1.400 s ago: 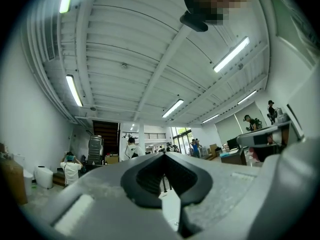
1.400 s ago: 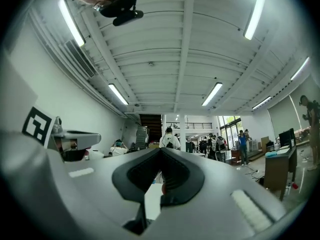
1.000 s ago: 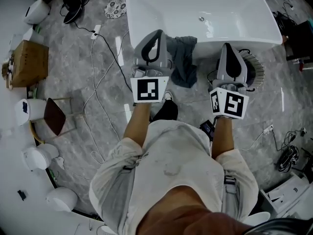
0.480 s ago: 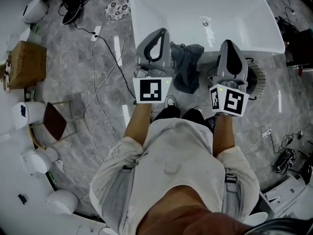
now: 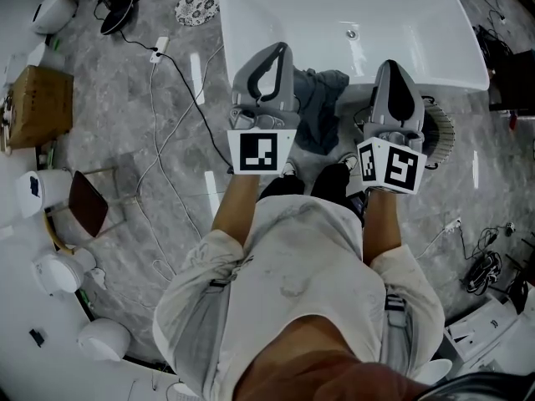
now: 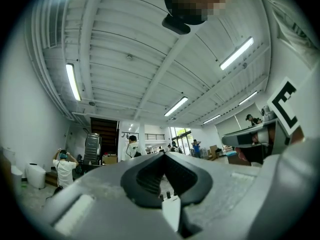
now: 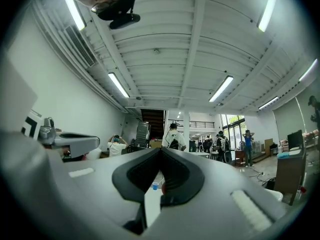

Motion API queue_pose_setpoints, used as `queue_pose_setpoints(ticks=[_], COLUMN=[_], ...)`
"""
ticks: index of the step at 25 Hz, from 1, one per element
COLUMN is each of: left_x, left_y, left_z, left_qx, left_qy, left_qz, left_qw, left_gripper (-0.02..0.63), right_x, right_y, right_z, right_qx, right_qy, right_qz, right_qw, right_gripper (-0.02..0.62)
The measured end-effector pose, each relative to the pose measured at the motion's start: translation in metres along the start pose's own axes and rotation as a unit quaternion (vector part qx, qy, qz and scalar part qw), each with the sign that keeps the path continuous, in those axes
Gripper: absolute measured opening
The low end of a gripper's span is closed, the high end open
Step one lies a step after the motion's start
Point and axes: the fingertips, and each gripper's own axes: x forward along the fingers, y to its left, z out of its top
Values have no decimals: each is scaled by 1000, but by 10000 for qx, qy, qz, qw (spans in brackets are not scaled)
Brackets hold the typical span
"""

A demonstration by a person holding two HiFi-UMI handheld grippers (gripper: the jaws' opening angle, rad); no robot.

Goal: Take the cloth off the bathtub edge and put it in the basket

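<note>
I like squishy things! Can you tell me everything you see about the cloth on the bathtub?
The cloth is dark grey-blue, soft-looking and crumpled. It hangs over the near edge of the white bathtub: part rests on the rim and most droops down the outside. From above it sits between the left claw and the right claw. Both are shut with nothing in them, so nothing grips the cloth.

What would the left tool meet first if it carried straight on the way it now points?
Probably nothing nearby: the left tool points slightly upward over the bathtub, left of the cloth, into open room, though depth is unclear.
</note>
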Motion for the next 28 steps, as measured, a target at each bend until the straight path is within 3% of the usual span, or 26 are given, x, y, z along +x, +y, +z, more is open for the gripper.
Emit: queue_pose_setpoints(ticks=[6,9,12,22,28], left_x=[9,11,16,16,11], left_y=[-1,-4,-6,-25,-36], left_z=[-19,-39,-59,-151,-192], left_qx=[-93,-290,-236,-316,-602], left_qy=[159,391,402,1005,1022], left_qz=[41,35,45,34,-115], left_qw=[9998,9988,9989,9944,9929], left_gripper=[0,0,0,0,0], right_x=[11,12,16,28,24], right_y=[-5,-13,-20,-21,-4], right_z=[-15,-35,-61,-190,-277], right_qx=[15,182,282,634,772], right_qy=[90,260,413,1198,1739], right_qz=[32,-35,-95,-62,34], right_qw=[10000,9995,9987,9908,9817], right_gripper=[2,2,2,2,2])
